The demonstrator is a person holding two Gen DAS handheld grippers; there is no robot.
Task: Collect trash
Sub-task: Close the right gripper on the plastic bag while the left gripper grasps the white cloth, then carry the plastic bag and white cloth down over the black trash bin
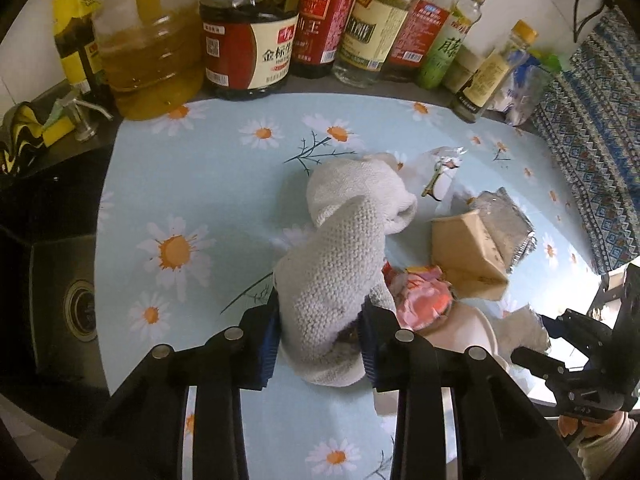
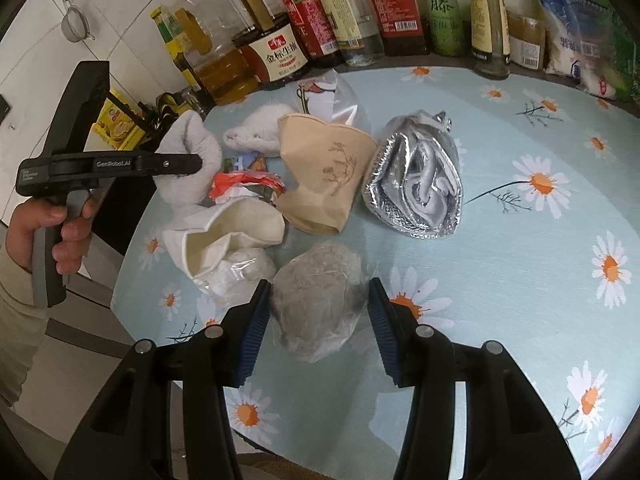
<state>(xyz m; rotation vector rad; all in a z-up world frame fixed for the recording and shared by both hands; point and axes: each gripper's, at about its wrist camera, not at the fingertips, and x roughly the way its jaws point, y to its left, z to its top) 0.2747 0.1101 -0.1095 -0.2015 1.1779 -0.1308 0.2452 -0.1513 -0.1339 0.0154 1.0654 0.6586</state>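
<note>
My left gripper (image 1: 320,336) is shut on a white knitted sock (image 1: 340,264), which hangs limp between the blue pads above the daisy-print tablecloth (image 1: 180,184). A second white sock (image 1: 356,188) lies just behind it. In the right wrist view the left gripper (image 2: 192,166) holds that sock (image 2: 192,140) at the left of the pile. My right gripper (image 2: 318,308) is shut on a grey lump wrapped in clear plastic (image 2: 318,300). Ahead of it lie a crushed white paper cup (image 2: 224,240), a crushed tan paper cup (image 2: 324,176), a silver foil bag (image 2: 420,184) and a red wrapper (image 2: 244,180).
A row of oil and sauce bottles (image 1: 248,40) lines the back of the table, with a bag of white powder (image 2: 576,40) at its right end. A dark sink (image 1: 60,280) lies to the left. A patterned blue cloth (image 1: 592,140) hangs on the right.
</note>
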